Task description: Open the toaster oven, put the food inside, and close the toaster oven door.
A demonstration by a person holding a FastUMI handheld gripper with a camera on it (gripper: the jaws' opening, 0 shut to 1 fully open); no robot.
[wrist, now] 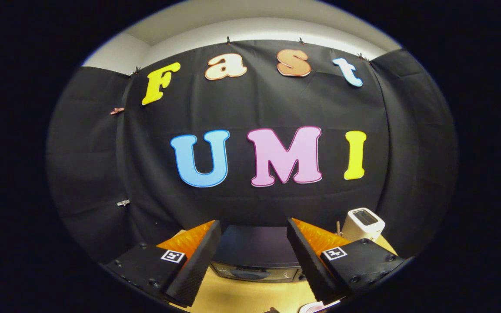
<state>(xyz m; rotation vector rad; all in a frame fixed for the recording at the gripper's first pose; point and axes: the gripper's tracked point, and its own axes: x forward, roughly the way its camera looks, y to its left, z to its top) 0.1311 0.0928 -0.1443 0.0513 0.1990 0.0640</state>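
Nearest us, the gripper [254, 256] hangs with its two fingers spread wide and nothing between them, poised above a pale wooden tabletop [250, 295]. Just ahead and framed in the gap between the fingers sits the toaster oven [255, 256], dark-topped, its upper front edge and handle showing and its door apparently not yet opened. We judge the task to be at its opening step: the approach to the oven door. The next move, in our view, calls for lowering the fingers toward the handle and closing on it before pulling the door down. A pinkish object at the table's near edge [315, 308] may be the food, though we cannot tell. Beyond the right finger stands a white pop-up toaster [363, 222]. Behind everything hangs the booth's black cloth wall [102, 174], with a pale ceiling [250, 19] above.
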